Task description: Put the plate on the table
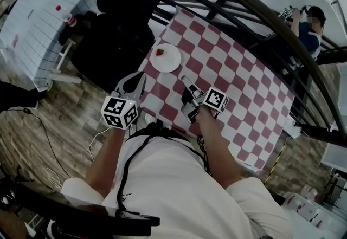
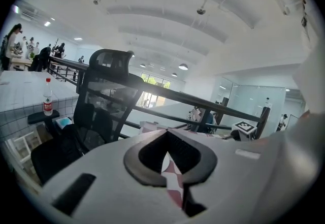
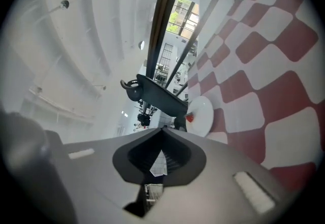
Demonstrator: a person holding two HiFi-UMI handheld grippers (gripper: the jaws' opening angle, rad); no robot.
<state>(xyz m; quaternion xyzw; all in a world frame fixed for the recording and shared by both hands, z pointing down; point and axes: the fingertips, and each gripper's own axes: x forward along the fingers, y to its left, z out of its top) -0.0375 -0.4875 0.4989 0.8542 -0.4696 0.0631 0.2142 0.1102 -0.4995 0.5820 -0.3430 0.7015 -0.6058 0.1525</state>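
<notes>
A white plate [image 1: 167, 59] carrying a small red strawberry [image 1: 159, 52] rests on the near-left corner of the red-and-white checked table [image 1: 238, 70]. My left gripper [image 1: 136, 77] hangs just off the table's edge below the plate, its jaws shut and empty. My right gripper [image 1: 186, 79] hovers over the cloth to the right of the plate, also shut with nothing in it. In the right gripper view the plate [image 3: 203, 115] and strawberry [image 3: 190, 117] lie beyond the closed jaws [image 3: 161, 129]. The left gripper view looks over its closed jaws [image 2: 165, 131] and shows no plate.
A black office chair [image 1: 116, 10] stands just left of the table. A dark curved railing [image 1: 244, 2] runs behind it. A white tiled table [image 1: 38, 15] holding a bottle [image 2: 47, 98] is at the far left. A person [image 1: 310, 29] stands at the far right.
</notes>
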